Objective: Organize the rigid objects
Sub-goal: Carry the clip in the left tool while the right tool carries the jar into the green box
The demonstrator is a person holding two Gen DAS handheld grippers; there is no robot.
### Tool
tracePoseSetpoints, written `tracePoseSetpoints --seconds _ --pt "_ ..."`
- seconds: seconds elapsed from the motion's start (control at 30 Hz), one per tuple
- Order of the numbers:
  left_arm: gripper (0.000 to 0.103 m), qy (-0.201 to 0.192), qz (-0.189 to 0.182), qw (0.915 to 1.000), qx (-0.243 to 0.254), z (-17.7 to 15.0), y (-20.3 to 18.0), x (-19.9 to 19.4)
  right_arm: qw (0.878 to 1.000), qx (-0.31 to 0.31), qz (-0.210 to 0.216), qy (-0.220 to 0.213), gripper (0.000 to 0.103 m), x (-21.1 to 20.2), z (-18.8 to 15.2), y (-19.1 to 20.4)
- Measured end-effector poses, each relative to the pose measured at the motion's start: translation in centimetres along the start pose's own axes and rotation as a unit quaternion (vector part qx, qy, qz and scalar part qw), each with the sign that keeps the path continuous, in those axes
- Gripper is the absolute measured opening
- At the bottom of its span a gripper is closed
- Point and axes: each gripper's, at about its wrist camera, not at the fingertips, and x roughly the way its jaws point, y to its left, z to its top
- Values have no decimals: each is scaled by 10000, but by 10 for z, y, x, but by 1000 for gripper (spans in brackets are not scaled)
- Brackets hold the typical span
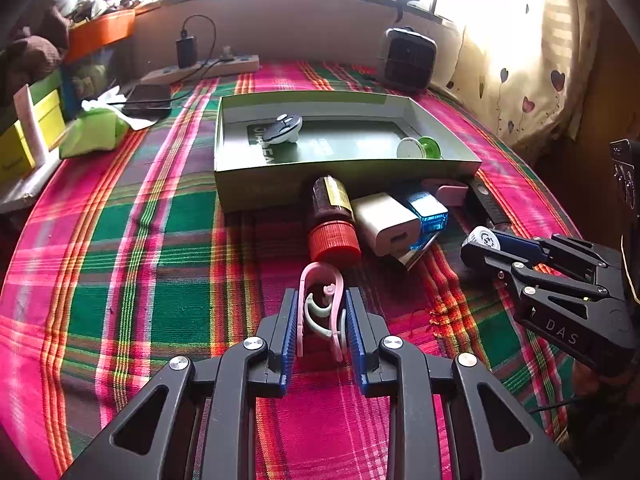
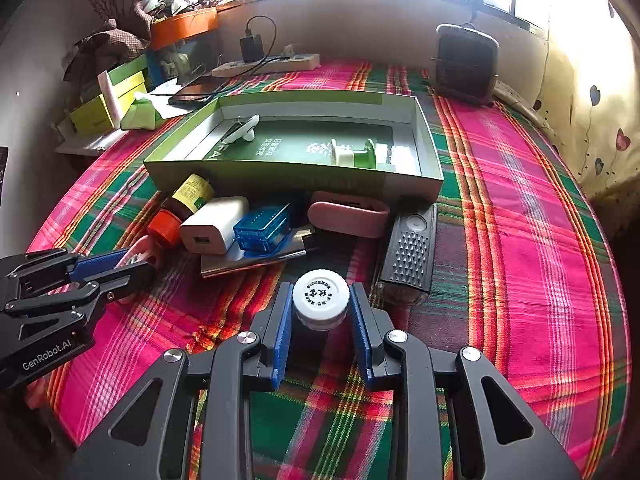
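Note:
In the left wrist view my left gripper (image 1: 322, 308) is shut on a pink plastic clip (image 1: 320, 280) lying on the plaid cloth. My right gripper (image 2: 320, 294) is shut on a small jar with a white printed cap (image 2: 320, 300), its blue pads pressing both sides. A green open box (image 1: 344, 178) sits behind, holding a grey-and-white round gadget (image 1: 282, 128) and a green-and-white spool (image 1: 418, 147). In front of the box lie a brown bottle with a red cap (image 1: 332, 216), a white charger (image 1: 384, 224), a blue clear case (image 1: 430, 212), a pink case (image 2: 348, 214) and a black textured device (image 2: 410, 248).
A dark fan heater (image 1: 408, 60) stands at the back right by the curtain. A power strip (image 1: 208, 68) with a plugged adapter, a phone (image 1: 146, 100), a green tissue pack (image 1: 94, 130) and stacked boxes crowd the back left.

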Motion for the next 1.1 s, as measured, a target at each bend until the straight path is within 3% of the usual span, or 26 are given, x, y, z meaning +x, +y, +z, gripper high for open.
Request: tracePoseSetpoints --seconds 1.1 --pt "22 -361 -17 9993 -13 41 5 -19 9987 111 43 -489 29 -27 27 -14"
